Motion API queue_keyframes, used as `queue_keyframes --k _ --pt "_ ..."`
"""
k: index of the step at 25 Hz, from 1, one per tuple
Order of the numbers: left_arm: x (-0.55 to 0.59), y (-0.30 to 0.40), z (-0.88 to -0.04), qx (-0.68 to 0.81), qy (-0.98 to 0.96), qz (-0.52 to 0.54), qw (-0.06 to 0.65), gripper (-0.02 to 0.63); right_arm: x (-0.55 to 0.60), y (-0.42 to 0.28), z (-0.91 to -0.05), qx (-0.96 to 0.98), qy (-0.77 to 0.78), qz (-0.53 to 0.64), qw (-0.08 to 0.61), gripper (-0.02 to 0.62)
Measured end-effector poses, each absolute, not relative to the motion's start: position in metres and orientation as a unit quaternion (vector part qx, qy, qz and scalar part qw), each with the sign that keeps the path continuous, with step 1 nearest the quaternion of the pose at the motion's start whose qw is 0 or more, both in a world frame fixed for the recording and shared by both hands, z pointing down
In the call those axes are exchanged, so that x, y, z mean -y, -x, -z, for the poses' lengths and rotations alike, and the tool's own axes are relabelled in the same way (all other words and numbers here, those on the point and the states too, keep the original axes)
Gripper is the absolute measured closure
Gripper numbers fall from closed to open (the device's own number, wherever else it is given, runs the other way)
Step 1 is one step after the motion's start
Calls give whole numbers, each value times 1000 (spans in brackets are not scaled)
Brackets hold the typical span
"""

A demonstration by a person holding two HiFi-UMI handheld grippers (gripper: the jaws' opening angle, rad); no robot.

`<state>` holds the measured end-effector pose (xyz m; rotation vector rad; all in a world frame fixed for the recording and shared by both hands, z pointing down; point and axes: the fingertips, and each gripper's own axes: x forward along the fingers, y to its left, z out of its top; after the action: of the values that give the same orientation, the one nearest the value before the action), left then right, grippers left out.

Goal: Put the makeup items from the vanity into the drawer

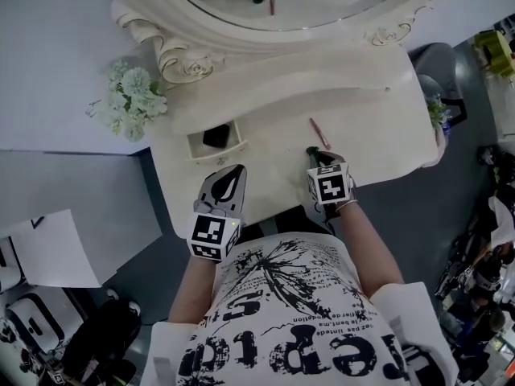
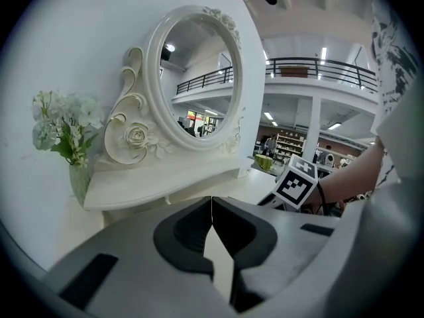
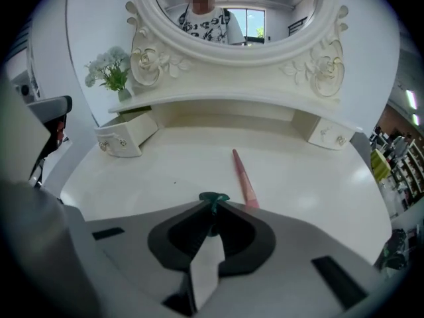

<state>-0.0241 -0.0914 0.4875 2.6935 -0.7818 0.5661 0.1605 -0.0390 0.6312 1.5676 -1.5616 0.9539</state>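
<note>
A small dark green makeup item (image 3: 213, 199) lies on the cream vanity top (image 1: 273, 167), and my right gripper (image 3: 212, 209) is shut on it, only its end poking out past the tips. In the head view this gripper (image 1: 315, 156) points down at the top near the front edge. A pink makeup pencil (image 3: 244, 176) lies just beyond it, a little right (image 1: 319, 133). The small left drawer (image 1: 216, 141) stands pulled out, with something dark inside. My left gripper (image 1: 228, 177) hovers below that drawer, shut with nothing between its jaws (image 2: 212, 207).
An oval mirror (image 3: 232, 12) in a carved frame rises at the back. A vase of pale flowers (image 1: 129, 99) stands left of the drawer. A second small drawer (image 3: 329, 132) on the right is closed. The vanity's front edge is close to my body.
</note>
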Motion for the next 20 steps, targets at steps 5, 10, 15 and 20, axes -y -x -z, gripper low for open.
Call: queue_keyframes --k 5,10,15,20 --pt "95 25 -480 275 -933 -188 135 584 43 -164 -619 607 -611 -362 357 557" --pt "97 29 -473 281 -934 -180 131 584 53 -156 -602 620 -612 -350 345 557" --pt "105 52 -465 305 -928 -171 128 586 79 -132 -574 649 -607 -323 327 557" --pt "116 93 -456 347 -915 -160 127 584 112 -92 -548 686 -586 -293 316 557"
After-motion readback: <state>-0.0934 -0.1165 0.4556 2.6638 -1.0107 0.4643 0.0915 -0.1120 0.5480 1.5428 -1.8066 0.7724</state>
